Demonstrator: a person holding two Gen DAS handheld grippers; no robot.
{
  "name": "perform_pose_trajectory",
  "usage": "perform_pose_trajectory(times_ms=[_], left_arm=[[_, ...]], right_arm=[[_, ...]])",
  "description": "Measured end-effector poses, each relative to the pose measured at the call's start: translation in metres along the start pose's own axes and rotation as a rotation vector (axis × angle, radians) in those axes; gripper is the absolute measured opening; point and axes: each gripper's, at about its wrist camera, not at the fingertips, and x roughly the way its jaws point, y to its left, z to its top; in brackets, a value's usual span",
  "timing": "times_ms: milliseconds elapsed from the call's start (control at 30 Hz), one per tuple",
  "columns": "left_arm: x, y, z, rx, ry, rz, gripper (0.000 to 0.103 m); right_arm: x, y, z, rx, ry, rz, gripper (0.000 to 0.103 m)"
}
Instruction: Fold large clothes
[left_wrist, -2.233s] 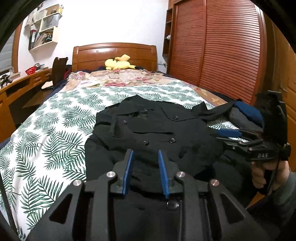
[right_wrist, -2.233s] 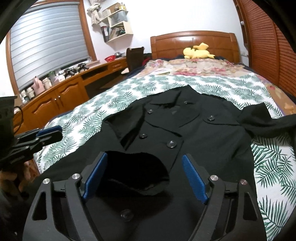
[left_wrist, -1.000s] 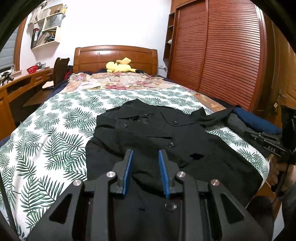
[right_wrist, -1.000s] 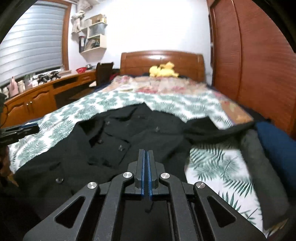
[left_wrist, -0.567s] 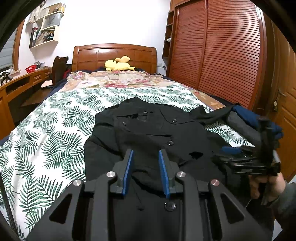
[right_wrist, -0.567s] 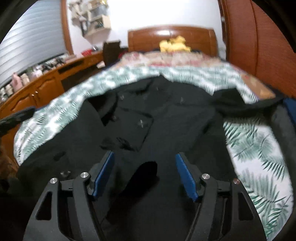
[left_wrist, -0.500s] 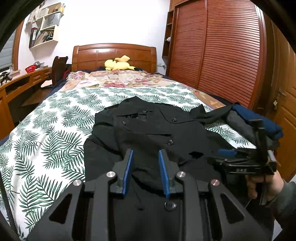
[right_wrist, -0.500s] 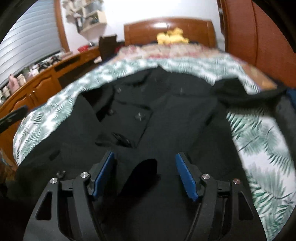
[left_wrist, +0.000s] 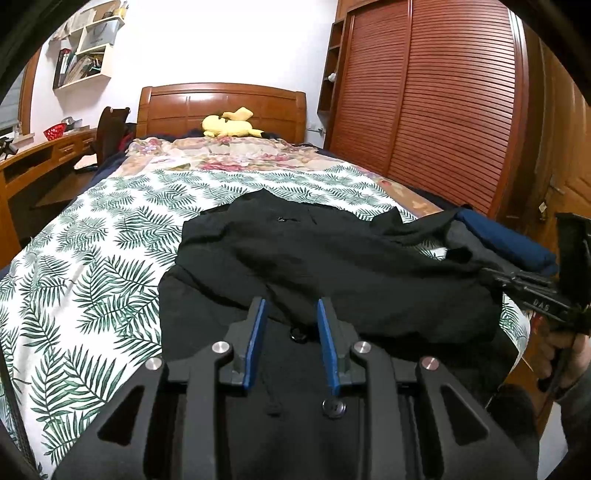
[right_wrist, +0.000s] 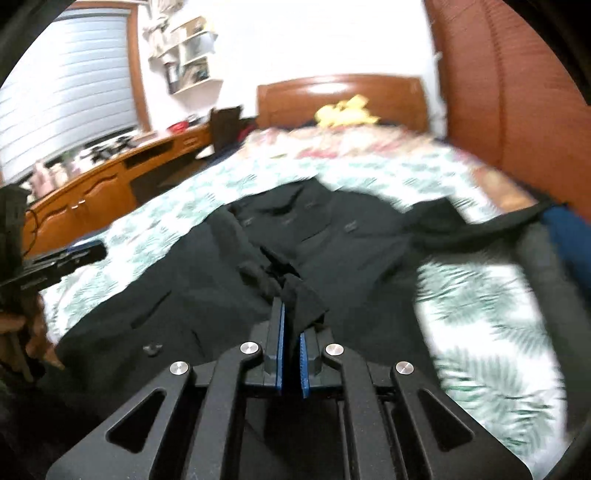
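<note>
A large black buttoned coat (left_wrist: 332, 266) lies spread on the bed, also in the right wrist view (right_wrist: 229, 266). My left gripper (left_wrist: 290, 325) is open just above the coat's near hem, with nothing between its blue pads. My right gripper (right_wrist: 290, 332) is shut on a fold of the coat's front edge and lifts it. In the left wrist view the right gripper (left_wrist: 491, 275) is at the coat's right side, and the coat's right front lies folded over the middle. The left gripper (right_wrist: 81, 254) shows at the left in the right wrist view.
The bed has a white cover with green fern leaves (left_wrist: 92, 258). Folded grey and navy clothes (left_wrist: 509, 243) lie at the bed's right edge. A yellow plush toy (left_wrist: 229, 125) sits by the headboard. A wooden desk (right_wrist: 92, 188) runs along the left, a slatted wardrobe (left_wrist: 424, 110) along the right.
My right gripper has closed on the coat's front edge and pulled it up and over, covering the buttons. The left gripper has stayed open in place.
</note>
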Motion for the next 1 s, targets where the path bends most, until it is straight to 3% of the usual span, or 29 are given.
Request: perform_pose_trajectory(times_ms=[200, 333, 367, 433, 467, 500, 767, 1000], left_arm=[[0.000, -0.003, 0.002, 0.004, -0.011, -0.014, 0.033], [0.004, -0.007, 0.002, 0.017, -0.003, -0.019, 0.036], [0.005, -0.008, 0.001, 0.021, -0.001, -0.019, 0.037], [0.005, -0.011, 0.001, 0.029, -0.001, -0.020, 0.038], [0.005, -0.012, 0.000, 0.034, -0.002, -0.020, 0.038], [0.005, -0.013, 0.000, 0.040, -0.006, -0.021, 0.038], [0.008, -0.022, 0.000, 0.058, -0.007, -0.027, 0.041], [0.020, -0.033, -0.004, 0.100, 0.010, 0.035, 0.041]], right_arm=[[0.001, -0.019, -0.011, -0.042, 0.073, -0.164, 0.004], [0.010, -0.028, -0.015, -0.044, 0.100, -0.208, 0.005], [0.013, -0.028, -0.016, -0.048, 0.106, -0.216, 0.013], [0.014, -0.029, -0.015, -0.053, 0.099, -0.240, 0.039], [0.013, -0.029, -0.014, -0.051, 0.083, -0.240, 0.055], [0.012, -0.029, -0.011, -0.048, 0.065, -0.235, 0.057], [0.028, -0.018, 0.000, -0.094, 0.048, -0.133, 0.057], [0.092, -0.017, -0.017, -0.106, 0.197, -0.038, 0.057]])
